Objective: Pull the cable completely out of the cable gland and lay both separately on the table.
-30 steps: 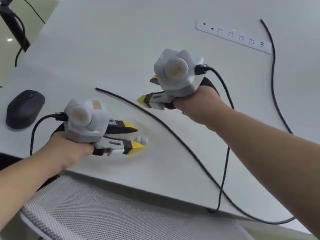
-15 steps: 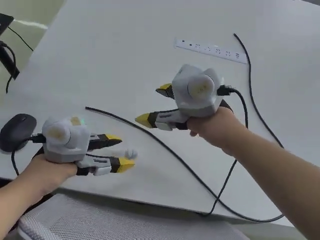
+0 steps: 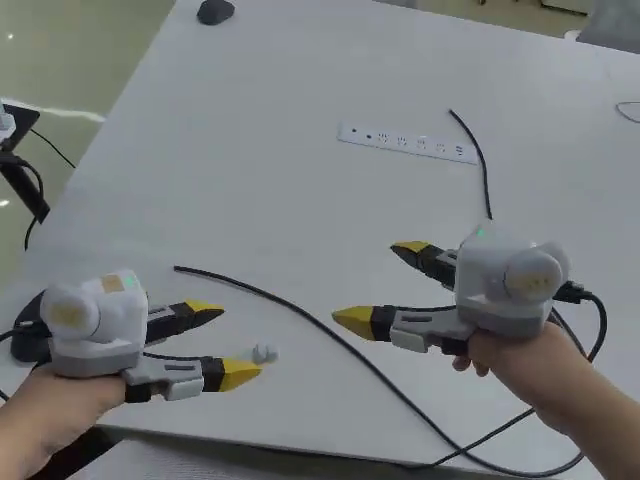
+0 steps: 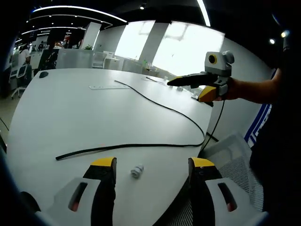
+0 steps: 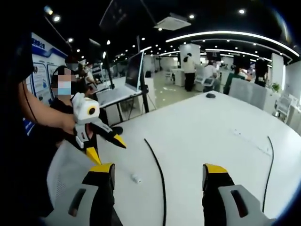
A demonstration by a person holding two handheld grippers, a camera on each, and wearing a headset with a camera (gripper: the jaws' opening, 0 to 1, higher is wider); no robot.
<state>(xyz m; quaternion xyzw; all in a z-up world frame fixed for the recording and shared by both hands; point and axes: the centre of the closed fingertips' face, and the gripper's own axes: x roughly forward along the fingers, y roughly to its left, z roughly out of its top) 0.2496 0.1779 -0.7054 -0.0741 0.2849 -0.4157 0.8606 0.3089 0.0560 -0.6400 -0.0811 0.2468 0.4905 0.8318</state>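
A thin black cable point(image 3: 290, 298) and a small white plastic cable gland point(image 3: 264, 353) lie apart on the white tabletop point(image 3: 250, 150). The left tool point(image 3: 232, 340) and right tool point(image 3: 372, 283) hover wide open, empty. Near the edge, the gland might roll off if nudged.

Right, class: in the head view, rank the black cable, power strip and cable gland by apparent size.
1. black cable, longest by far
2. power strip, though farther from the camera
3. cable gland, clearly smallest

Black cable point(image 3: 330, 318) and white cable gland point(image 3: 264, 353) lying apart
The cable is snaking across the table point(image 3: 300, 180); the cable gland is sitting near it, not touching.
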